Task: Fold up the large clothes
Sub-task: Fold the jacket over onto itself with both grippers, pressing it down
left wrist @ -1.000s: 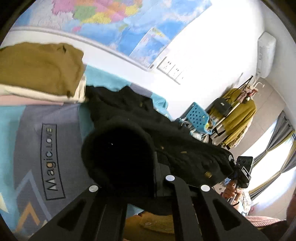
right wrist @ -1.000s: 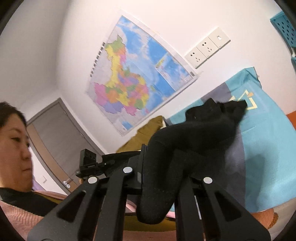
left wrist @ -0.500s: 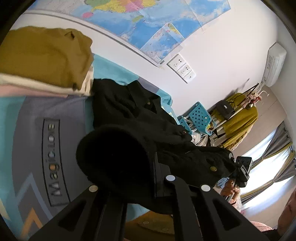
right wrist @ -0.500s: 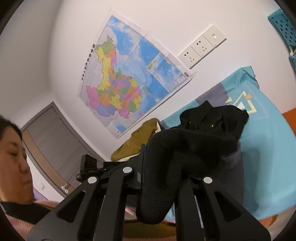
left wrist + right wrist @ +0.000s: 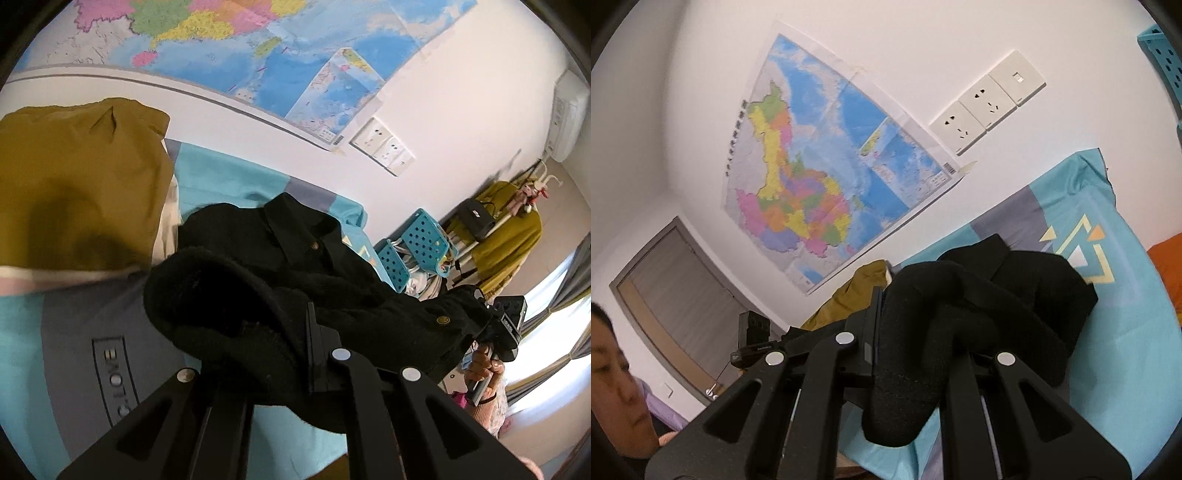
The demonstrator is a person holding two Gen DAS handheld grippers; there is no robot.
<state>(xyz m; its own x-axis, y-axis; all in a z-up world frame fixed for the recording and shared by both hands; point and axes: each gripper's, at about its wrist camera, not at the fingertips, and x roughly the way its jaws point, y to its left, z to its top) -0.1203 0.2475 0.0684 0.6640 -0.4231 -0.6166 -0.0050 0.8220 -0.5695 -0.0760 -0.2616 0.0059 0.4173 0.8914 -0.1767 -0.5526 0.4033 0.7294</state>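
A black fleece jacket [image 5: 280, 273] with brass buttons lies bunched on the teal and grey bedspread [image 5: 74, 339]. My left gripper [image 5: 295, 354] is shut on a thick fold of it and holds that fold above the bed. My right gripper [image 5: 912, 354] is shut on another fold of the same jacket [image 5: 997, 306], which droops over its fingers. The right gripper also shows in the left wrist view [image 5: 506, 325] at the jacket's far end. The fingertips of both grippers are hidden by the cloth.
A stack of folded clothes, mustard on top [image 5: 74, 192], sits on the bed to the left of the jacket. A wall with a map [image 5: 820, 177] and sockets [image 5: 986, 107] runs behind the bed. Teal baskets [image 5: 417, 247] and a clothes rack [image 5: 509, 221] stand beyond the bed's right end.
Both grippers have moved toward the wall with the jacket, doubling it over. The mustard stack and the map have grown larger in the left wrist view.
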